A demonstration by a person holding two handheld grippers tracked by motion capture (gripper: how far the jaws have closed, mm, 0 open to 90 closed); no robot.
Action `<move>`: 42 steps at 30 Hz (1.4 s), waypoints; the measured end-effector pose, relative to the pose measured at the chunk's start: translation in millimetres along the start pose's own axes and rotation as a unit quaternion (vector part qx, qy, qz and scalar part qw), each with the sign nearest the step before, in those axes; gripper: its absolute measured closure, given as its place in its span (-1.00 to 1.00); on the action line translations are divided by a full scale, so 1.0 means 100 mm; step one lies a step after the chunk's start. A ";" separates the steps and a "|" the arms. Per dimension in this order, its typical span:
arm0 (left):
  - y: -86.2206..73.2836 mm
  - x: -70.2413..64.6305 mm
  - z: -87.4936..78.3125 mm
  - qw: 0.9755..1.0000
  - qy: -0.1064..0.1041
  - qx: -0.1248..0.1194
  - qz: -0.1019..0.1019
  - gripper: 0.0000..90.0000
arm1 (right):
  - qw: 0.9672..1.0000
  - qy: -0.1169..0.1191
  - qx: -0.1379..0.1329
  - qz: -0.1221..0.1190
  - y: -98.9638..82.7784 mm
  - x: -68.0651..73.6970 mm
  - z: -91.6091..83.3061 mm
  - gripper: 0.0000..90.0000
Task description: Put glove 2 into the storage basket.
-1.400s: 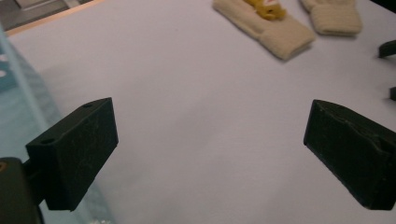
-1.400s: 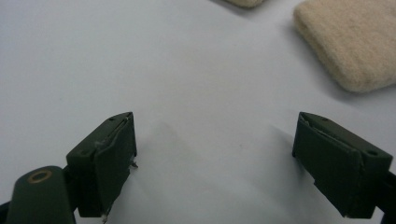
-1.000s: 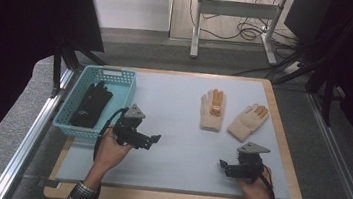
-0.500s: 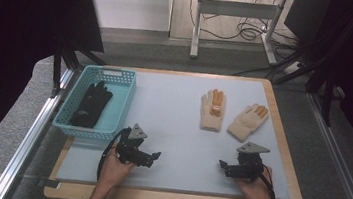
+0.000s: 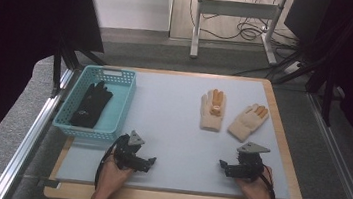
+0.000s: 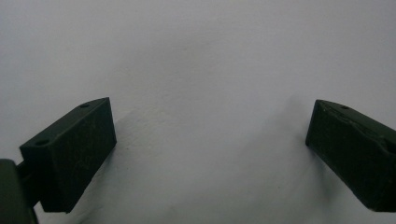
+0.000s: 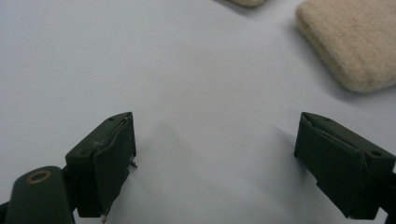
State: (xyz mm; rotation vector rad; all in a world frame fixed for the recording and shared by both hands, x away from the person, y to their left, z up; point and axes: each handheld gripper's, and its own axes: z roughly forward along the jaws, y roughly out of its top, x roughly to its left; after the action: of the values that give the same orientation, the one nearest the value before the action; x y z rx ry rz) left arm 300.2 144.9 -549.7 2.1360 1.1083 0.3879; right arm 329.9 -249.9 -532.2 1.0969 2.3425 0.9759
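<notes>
Reaching from here, the right hand-held gripper (image 5: 223,164), jaws apart like the left hand-held gripper (image 5: 149,162), could snag both gloves (image 5: 212,109) together, since they touch.

The left hand-held gripper (image 5: 149,163) has drawn back from the basket (image 5: 92,123) toward the table's near edge.

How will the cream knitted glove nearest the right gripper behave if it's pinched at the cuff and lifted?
The cream knitted glove with orange fingertips lies flat and limp on the grey mat, so it will probably droop. It looks thin and light. Its fuzzy knit should grip the jaws rather than slip. The right gripper is open and apart from it.
</notes>
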 end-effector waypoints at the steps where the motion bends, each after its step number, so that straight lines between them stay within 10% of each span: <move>1: 0.00 0.00 0.00 1.000 -0.001 0.000 0.000 -0.96 | 1.000 0.000 -0.001 0.001 0.00 0.00 0.00 -0.70; 13: 0.00 0.00 0.00 1.000 -0.001 -0.001 -0.001 -0.96 | 1.000 -0.007 -0.013 0.018 0.08 -0.15 -0.08 -0.55; 28: -0.01 0.00 0.00 1.000 0.000 -0.002 -0.001 -0.96 | 0.997 -0.054 -0.022 0.046 0.55 -0.84 -0.09 -0.13; 42: -0.01 0.00 0.00 1.000 0.000 -0.002 -0.001 -0.96 | 0.993 -0.091 0.001 0.077 0.75 -1.33 0.48 -0.58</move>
State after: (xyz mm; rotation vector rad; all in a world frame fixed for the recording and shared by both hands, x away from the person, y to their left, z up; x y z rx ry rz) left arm 300.1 145.1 -550.4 2.1317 1.1084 0.3892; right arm 479.9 -298.2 -505.1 1.3246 2.1403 0.8846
